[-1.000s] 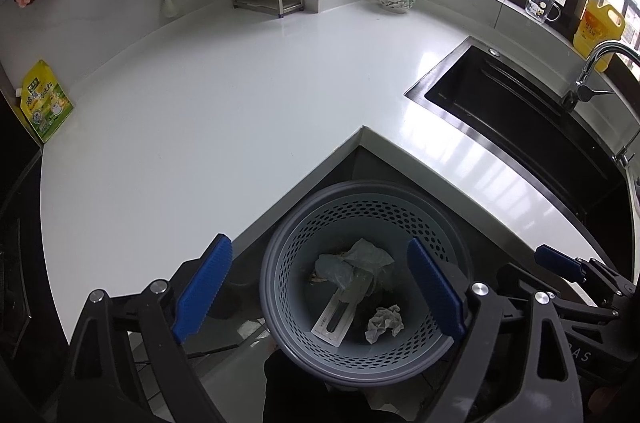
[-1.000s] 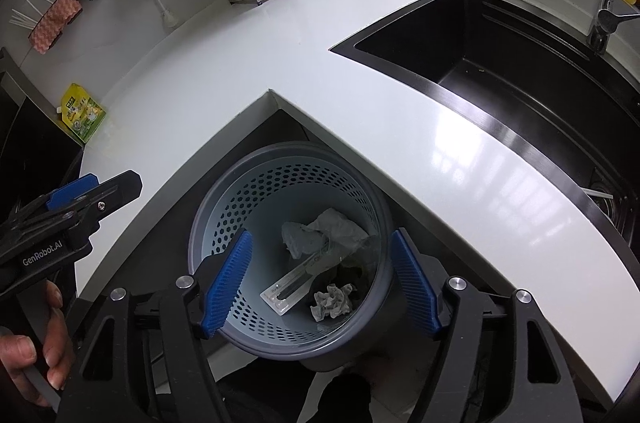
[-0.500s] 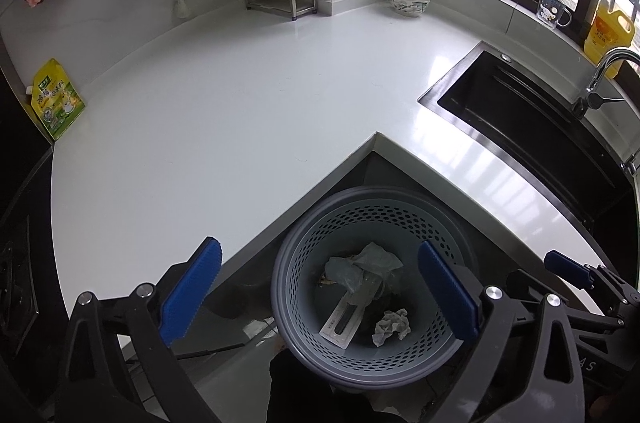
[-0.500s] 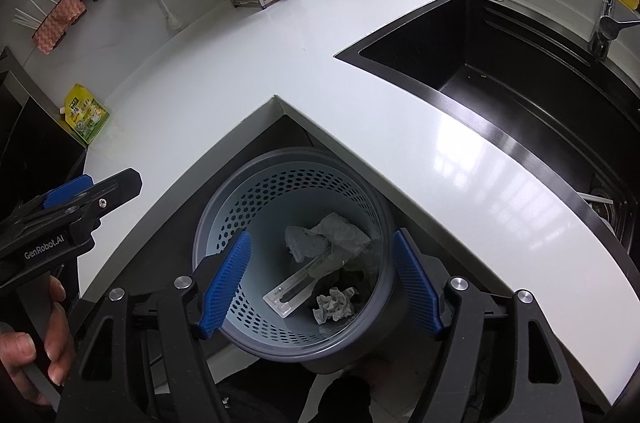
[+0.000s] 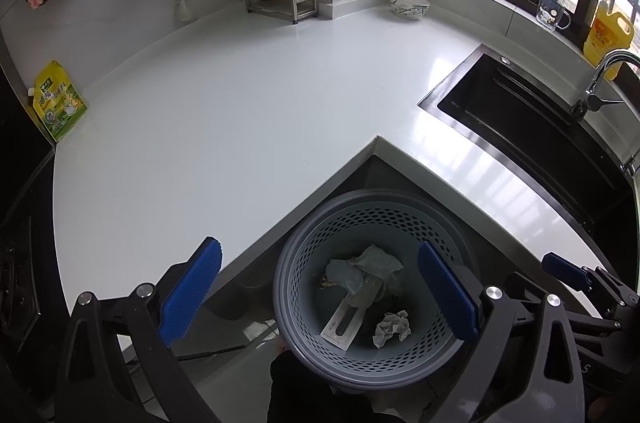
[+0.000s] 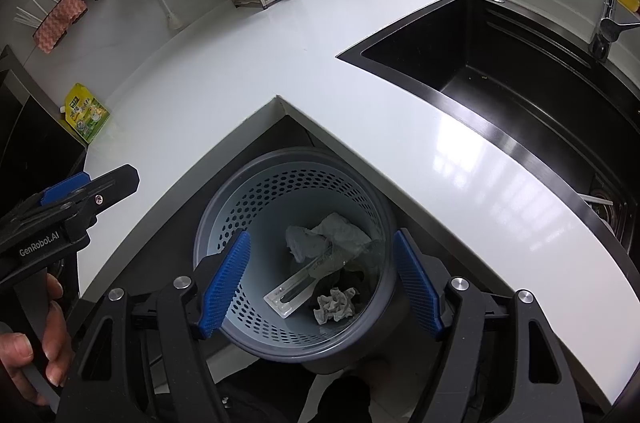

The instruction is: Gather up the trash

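Both grippers hang over the perforated bin [image 5: 372, 287] in the counter's [image 5: 248, 127] inner corner: the left gripper [image 5: 320, 293] is spread to its widest and the right gripper [image 6: 322, 289] partly spread, each empty. The trash already lies on the bin floor: crumpled paper [image 6: 335, 304], a flat plastic strip [image 6: 298, 287] and wadded film. The counter looks clear (a yellow pouch [image 5: 59, 101] sits at its far edge), so mistaking that pouch for trash, or a low finger knocking the bin's rim, seems the main risk.
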{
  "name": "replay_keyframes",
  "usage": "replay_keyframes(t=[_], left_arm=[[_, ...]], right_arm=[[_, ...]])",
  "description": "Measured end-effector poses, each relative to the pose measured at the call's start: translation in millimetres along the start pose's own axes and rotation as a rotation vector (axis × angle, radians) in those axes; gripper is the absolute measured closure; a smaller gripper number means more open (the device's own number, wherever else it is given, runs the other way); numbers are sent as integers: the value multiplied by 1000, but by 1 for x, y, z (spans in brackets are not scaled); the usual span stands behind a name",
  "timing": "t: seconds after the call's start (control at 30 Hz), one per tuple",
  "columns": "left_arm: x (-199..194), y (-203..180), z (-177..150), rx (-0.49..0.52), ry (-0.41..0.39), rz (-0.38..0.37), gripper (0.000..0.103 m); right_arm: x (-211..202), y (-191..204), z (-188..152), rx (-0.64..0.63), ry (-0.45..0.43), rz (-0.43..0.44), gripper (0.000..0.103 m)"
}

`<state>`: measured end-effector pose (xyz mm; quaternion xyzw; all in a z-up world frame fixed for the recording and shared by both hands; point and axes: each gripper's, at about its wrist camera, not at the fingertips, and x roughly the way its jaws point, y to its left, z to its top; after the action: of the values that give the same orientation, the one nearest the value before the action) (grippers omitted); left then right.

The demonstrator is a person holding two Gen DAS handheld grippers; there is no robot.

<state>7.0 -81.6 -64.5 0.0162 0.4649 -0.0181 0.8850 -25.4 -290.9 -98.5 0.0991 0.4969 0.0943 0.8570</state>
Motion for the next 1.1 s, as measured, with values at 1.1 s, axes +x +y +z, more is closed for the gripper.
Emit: replay_keyframes(t=[1.1], left_arm=[[0, 7, -3, -23, 18, 4, 6]], right_arm=[[1, 10, -4, -17, 2, 2, 32]])
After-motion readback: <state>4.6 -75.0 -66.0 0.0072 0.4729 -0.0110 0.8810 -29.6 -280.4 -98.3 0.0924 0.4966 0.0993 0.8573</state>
